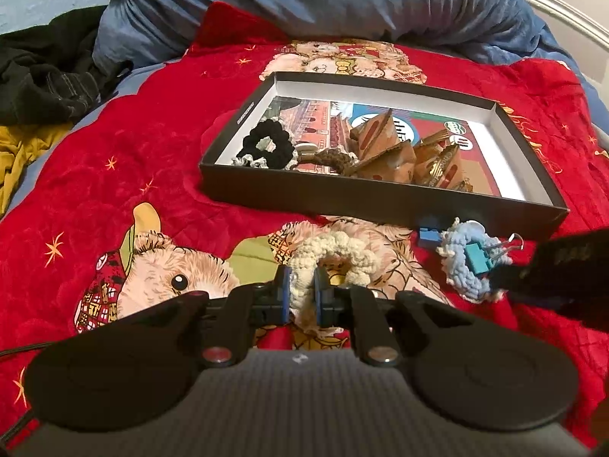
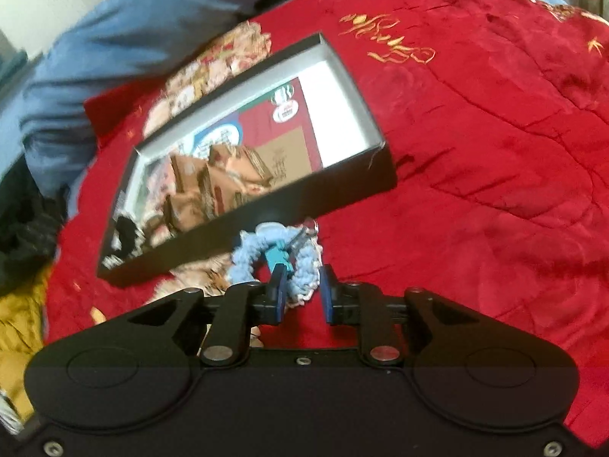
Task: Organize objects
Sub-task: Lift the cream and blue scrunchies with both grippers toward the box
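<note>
Red bedspread [image 1: 160, 122]: left tool [image 1: 300, 289] clenches cream scrunchie [image 1: 335, 255]; right tool [image 2: 302, 293], released, straddles blue scrunchie [image 2: 274, 255], whose binder clip [image 2: 283, 257] may snag.

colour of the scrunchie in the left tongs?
Cream scrunchie, clamped in the left tongs; clearest in the left wrist view.

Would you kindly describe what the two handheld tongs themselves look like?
Both look alike: the left tongs and right tongs have matte black bodies with two rounded lobes, black linkage arms on silver pivot bolts, and short fingers faced with blue pads. The left body shows a ribbed grey panel, and a black cable trails at its left.
</note>
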Tool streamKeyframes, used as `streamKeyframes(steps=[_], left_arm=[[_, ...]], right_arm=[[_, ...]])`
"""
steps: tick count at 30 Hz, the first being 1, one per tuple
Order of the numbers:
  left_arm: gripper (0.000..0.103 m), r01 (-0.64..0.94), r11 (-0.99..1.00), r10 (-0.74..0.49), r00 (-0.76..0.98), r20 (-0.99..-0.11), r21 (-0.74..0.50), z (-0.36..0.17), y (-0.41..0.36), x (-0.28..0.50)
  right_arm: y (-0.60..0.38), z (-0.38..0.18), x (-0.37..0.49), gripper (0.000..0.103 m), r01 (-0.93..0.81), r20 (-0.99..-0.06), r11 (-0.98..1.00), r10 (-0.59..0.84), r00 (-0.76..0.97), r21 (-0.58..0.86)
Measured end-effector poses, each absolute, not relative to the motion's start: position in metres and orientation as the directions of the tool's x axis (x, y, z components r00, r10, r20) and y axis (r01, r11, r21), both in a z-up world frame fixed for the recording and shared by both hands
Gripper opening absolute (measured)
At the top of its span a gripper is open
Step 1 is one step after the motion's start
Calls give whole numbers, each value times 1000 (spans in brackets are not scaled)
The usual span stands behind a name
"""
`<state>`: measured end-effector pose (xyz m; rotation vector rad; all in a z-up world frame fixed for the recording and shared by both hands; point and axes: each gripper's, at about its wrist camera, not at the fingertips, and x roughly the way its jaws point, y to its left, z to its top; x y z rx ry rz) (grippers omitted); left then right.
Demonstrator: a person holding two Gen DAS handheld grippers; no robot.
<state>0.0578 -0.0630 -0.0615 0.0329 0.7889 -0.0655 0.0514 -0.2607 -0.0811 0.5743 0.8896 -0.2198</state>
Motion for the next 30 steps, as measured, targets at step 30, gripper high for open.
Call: streamKeyframes(steps=[30], left_arm=[[16, 104, 991, -136, 719, -682, -88, -47, -56, 52]], right_arm=[[-233, -59, 43, 8, 277, -664, 865, 82, 744, 417]])
